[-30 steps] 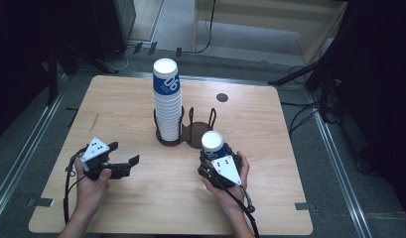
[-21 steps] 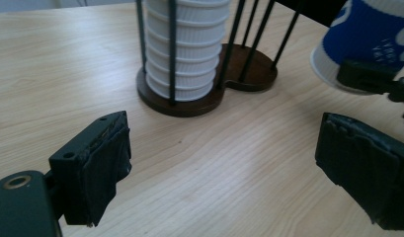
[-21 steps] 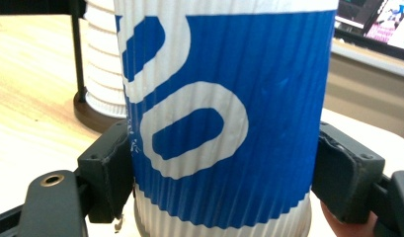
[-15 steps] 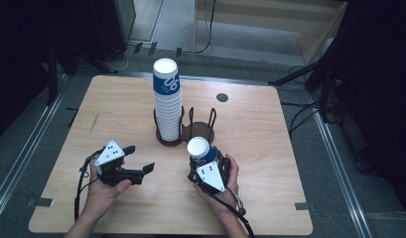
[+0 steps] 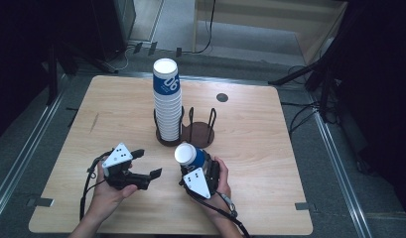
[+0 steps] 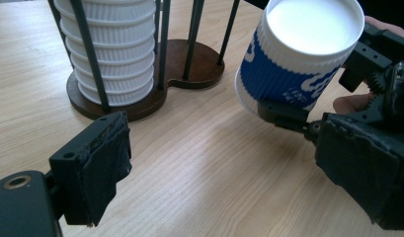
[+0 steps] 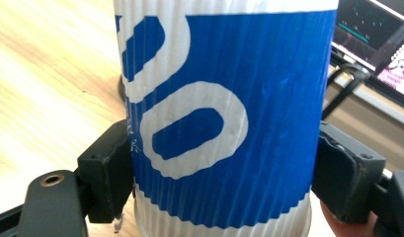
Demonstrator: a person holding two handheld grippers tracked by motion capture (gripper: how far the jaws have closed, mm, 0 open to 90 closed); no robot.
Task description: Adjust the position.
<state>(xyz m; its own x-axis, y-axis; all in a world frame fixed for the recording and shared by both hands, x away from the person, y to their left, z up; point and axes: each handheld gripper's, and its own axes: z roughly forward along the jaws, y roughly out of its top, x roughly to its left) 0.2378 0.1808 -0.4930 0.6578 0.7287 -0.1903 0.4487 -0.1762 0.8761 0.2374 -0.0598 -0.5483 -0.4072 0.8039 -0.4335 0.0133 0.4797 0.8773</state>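
Right gripper [image 5: 196, 166], near the table's [image 5: 270, 148] middle, clamped on a blue-and-white paper cup [image 5: 189, 155]; one pad pressed against each side of the ribbed blue sleeve [image 7: 224, 123] in the right gripper view. Cup upside down, white base up, tilted a little toward the left, held off the wood just in front of the wooden cup holder [image 5: 198, 135].

Left gripper [image 5: 145, 163], near left, held level, pointing right toward the cup. Jaws spread wide, nothing between them but bare tabletop; padded fingers [image 6: 98, 163] clear of the cup, which sits just beyond the far-right jaw in the left gripper view [image 6: 298, 54].

Tall stack of cups [image 5: 167, 106] upright in the holder's left ring, behind both grippers; right ring without cups.
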